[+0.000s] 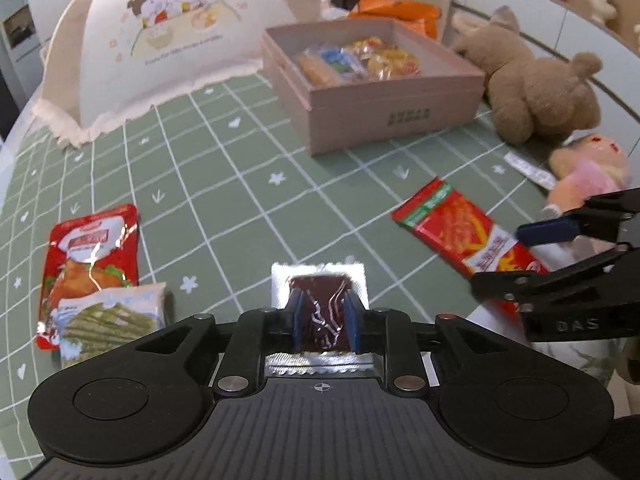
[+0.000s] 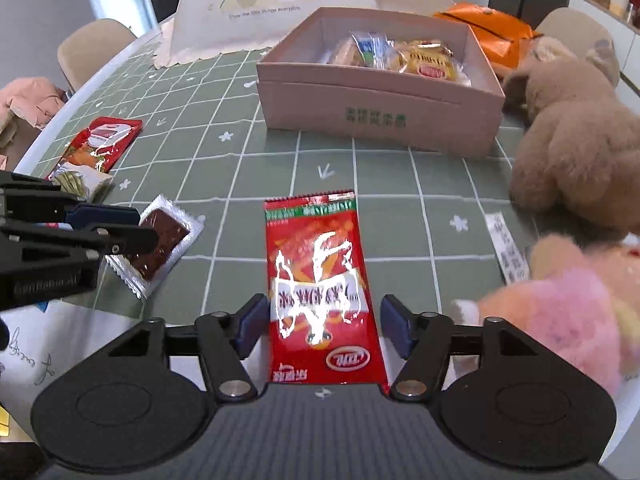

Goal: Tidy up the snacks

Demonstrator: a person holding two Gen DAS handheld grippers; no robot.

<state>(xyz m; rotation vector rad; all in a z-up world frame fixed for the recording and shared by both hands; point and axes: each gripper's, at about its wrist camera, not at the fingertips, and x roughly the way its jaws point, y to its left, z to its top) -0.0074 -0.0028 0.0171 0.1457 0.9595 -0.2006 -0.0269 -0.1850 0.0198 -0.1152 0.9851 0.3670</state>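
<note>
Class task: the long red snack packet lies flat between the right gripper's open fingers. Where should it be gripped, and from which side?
Grip the long red packet across its narrow width near the close end, from above. It lies flat, lengthwise toward the pink box, and the right gripper already straddles its long edges.

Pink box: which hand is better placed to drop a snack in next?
Left. Its tongs are shut on the dark foil sachet. The right tongs are open, straddling the red snack packet, not yet gripping. The pink box lies ahead of both.
</note>
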